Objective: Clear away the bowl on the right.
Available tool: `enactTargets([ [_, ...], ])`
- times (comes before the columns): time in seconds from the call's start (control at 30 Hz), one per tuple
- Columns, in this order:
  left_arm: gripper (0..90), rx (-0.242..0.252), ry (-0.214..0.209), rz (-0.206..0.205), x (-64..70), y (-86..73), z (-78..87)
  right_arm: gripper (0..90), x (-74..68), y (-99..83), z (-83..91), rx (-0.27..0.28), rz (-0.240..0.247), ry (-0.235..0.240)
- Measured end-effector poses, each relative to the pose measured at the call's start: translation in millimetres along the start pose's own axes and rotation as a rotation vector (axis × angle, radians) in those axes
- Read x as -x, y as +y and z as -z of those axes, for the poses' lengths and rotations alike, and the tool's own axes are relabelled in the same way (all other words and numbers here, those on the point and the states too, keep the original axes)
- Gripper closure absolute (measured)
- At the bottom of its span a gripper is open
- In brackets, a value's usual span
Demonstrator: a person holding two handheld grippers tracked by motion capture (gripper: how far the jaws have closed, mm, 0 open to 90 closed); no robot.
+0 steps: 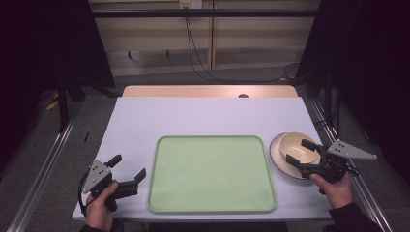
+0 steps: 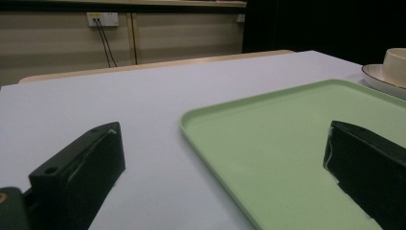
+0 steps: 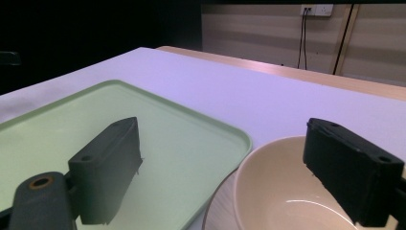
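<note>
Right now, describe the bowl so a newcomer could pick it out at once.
Start at the big green tray in the middle of the white table. Just past its right edge sits a round cream plate; the bowl stands on it. It is the only deep, cream, empty vessel, with the open right gripper over it.

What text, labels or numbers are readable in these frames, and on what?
None readable.
Green tray: plain, no marking.
Cream bowl and the plate under it: plain.
Left tongs and right tongs: black jaws and grey plates, no lettering visible.
Wall socket: any marking too small to tell.
White table: no print.
</note>
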State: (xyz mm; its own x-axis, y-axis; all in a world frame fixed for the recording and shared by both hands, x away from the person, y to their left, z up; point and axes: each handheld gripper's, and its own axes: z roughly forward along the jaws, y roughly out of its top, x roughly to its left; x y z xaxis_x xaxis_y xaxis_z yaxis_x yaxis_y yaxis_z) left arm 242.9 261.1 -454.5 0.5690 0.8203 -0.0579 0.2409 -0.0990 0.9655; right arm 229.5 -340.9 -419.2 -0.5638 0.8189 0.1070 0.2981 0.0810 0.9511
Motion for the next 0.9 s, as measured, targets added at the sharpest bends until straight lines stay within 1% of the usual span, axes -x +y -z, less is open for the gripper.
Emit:
enactTargets([
  [0.07, 0.4, 0.0, 0.0, 0.0, 0.1, 0.0, 0.0, 11.3, 0.9, 0.8, 0.2, -0.005, -0.002, 0.005],
  [0.13, 0.4, 0.0, 0.0, 0.0, 0.1, 0.0, 0.0, 11.8, 1.3, 1.4, 1.2, -0.006, -0.011, -0.003],
  [0.23, 0.4, 0.0, 0.001, 0.002, 0.4, 0.0, 0.3, 11.7, 2.7, 2.4, 2.7, -0.031, -0.032, 0.011],
  [0.27, 0.4, 0.0, 0.003, 0.0, 0.4, 0.0, 0.4, 11.6, 2.9, 2.5, 3.0, -0.03, -0.032, 0.002],
  [0.3, 0.4, -0.001, 0.003, -0.001, 0.4, 0.0, 0.3, 11.7, 3.6, 2.9, 3.4, -0.029, -0.028, 0.005],
  [0.37, 0.4, 0.0, 0.003, 0.001, 0.2, -0.1, 0.3, 11.3, 4.2, 4.0, 3.8, -0.037, -0.045, 0.007],
  [0.4, 0.4, 0.0, 0.004, 0.001, 0.1, -0.1, 0.4, 11.0, 5.1, 4.2, 4.2, -0.041, -0.038, 0.004],
  [0.43, 0.4, 0.0, 0.004, 0.001, 0.1, -0.1, 0.4, 11.1, 5.6, 4.9, 4.6, -0.051, -0.042, 0.009],
  [0.47, 0.4, 0.0, 0.003, 0.0, 0.1, 0.0, 0.4, 11.0, 6.7, 6.1, 5.6, -0.065, -0.056, 0.003],
  [0.53, 0.4, 0.001, 0.003, 0.001, 0.2, 0.0, 0.3, 11.0, 8.6, 6.9, 6.9, -0.068, -0.058, 0.002],
  [0.57, 0.4, 0.0, 0.003, 0.0, 0.2, 0.0, 0.3, 11.1, 10.1, 7.8, 8.6, -0.071, -0.065, 0.001],
  [0.6, 0.4, 0.0, 0.005, 0.001, 0.3, 0.0, 0.4, 11.2, 14.5, 9.4, 12.6, -0.079, -0.073, -0.016],
  [0.7, 0.4, 0.0, 0.005, 0.0, 0.1, 0.0, 0.3, 13.3, 21.0, 11.6, 17.6, -0.086, -0.09, -0.035],
  [0.8, 0.4, -0.001, 0.006, -0.001, 0.1, 0.0, 0.2, 14.7, 29.7, 15.3, 24.4, -0.07, -0.104, -0.061],
  [0.9, 0.4, -0.001, 0.005, 0.0, 0.1, 0.0, -0.1, 15.2, 37.4, 18.0, 28.9, -0.07, -0.109, -0.07],
])
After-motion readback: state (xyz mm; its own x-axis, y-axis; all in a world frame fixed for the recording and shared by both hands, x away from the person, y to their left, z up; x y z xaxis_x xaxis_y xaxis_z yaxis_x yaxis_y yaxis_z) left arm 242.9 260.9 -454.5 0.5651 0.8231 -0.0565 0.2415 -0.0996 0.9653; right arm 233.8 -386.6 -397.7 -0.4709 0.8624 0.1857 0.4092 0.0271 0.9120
